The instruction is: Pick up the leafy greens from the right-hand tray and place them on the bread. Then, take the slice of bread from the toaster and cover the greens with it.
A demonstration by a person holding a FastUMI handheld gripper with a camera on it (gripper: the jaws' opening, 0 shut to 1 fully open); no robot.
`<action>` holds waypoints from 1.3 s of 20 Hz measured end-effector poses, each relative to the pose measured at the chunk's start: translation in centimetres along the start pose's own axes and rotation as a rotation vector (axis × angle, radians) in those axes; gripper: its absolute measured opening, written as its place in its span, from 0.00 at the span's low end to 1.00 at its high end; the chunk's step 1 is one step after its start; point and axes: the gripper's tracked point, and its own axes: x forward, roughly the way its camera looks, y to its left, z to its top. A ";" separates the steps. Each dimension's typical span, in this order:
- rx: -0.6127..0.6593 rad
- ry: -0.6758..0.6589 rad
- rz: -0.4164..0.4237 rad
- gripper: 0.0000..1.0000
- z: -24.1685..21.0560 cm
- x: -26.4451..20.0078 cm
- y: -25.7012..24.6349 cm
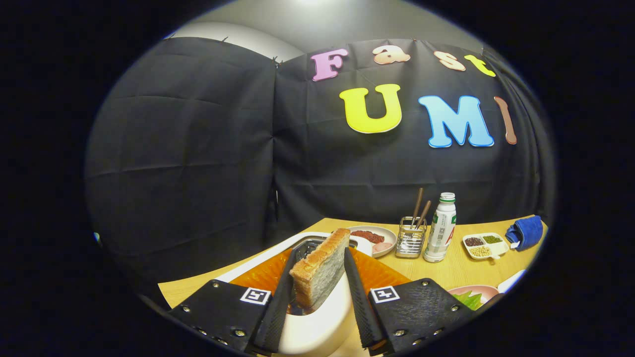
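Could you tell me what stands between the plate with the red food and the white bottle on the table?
In the gripper view, a metal holder with chopsticks stands between the plate and the white bottle. The gripper holds the bread slice.

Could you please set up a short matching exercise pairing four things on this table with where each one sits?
Things:
1. slice of bread
2. chopsticks
3. bottle
4. blue cloth

Places:
A. beside the little sectioned dish, farthest from the toaster
B. standing in the metal holder
C. held between the fingers of the gripper, above the toaster
D. upright between the metal holder and the sectioned dish

Pairs: 1-C, 2-B, 3-D, 4-A
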 end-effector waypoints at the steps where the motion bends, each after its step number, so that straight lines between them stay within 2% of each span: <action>1: -0.016 -0.007 -0.015 0.59 -0.1 0.2 -0.2; 2: -0.027 -0.017 -0.013 0.58 -0.1 0.4 0.1; 5: -0.030 -0.027 -0.002 0.21 0.1 0.0 0.9; 6: -0.024 -0.026 -0.001 0.20 0.2 0.3 0.9; 7: -0.022 -0.029 0.004 0.09 0.2 -0.2 1.1; 18: 0.171 -0.147 0.081 0.09 8.7 -4.2 -1.4; 22: 0.147 -0.191 0.041 0.09 10.4 -6.8 -4.8; 26: 0.080 -0.178 -0.031 0.09 8.8 -8.9 -9.4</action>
